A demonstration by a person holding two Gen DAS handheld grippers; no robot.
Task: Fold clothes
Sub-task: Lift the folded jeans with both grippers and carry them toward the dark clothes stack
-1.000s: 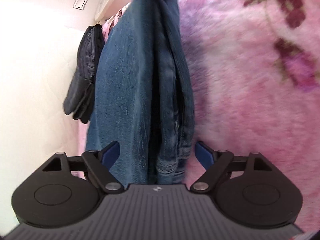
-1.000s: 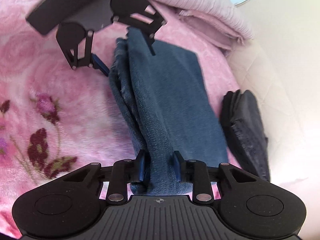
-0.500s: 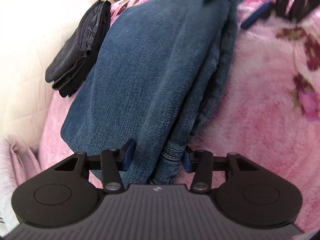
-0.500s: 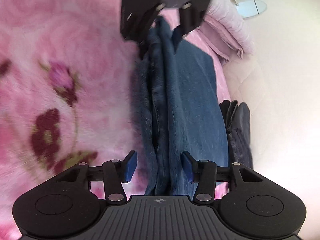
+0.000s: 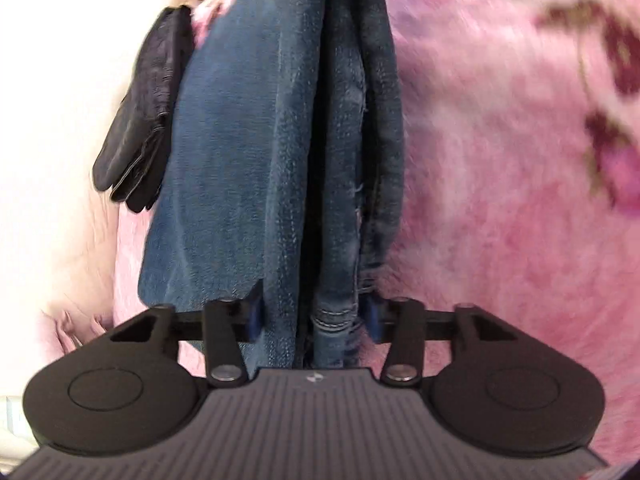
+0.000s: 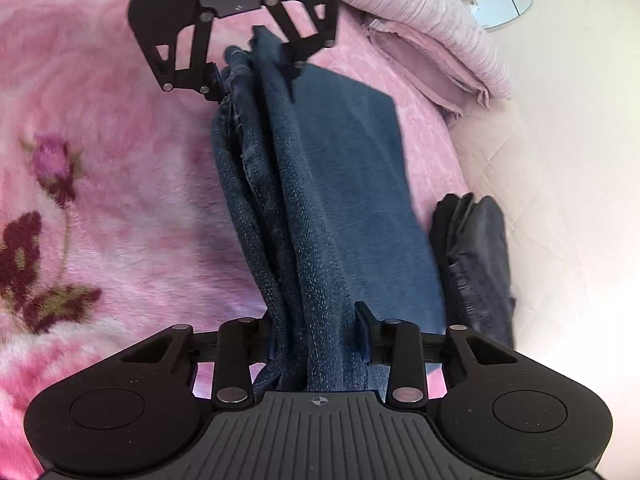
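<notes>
Looking along the left gripper (image 5: 314, 316), the folded jeans (image 5: 256, 152) fill the gap between its blue pads, and the jaws are closing on the thick bundle of layers at that end; the picture is smeared, so whether the pads already bite firmly is hard to say, though they seem to touch the denim on both sides. The jeans stretch away over the pink blanket (image 5: 500, 200), with a dark folded garment (image 5: 144, 112) lying just beside them near the pale edge. From the right wrist, the right gripper (image 6: 316, 336) is likewise closing on the opposite end of the jeans (image 6: 352, 184), cloth bunched between its jaws, while the left gripper (image 6: 256, 76) shows at the far end holding the other edge. A lilac pillow (image 6: 432, 28) lies beyond. My worry is the outer layers slipping: with so many thicknesses pinched, a loose flap could slide free and undo the fold, or the bundle could drag the dark garment (image 6: 472, 260) along.
</notes>
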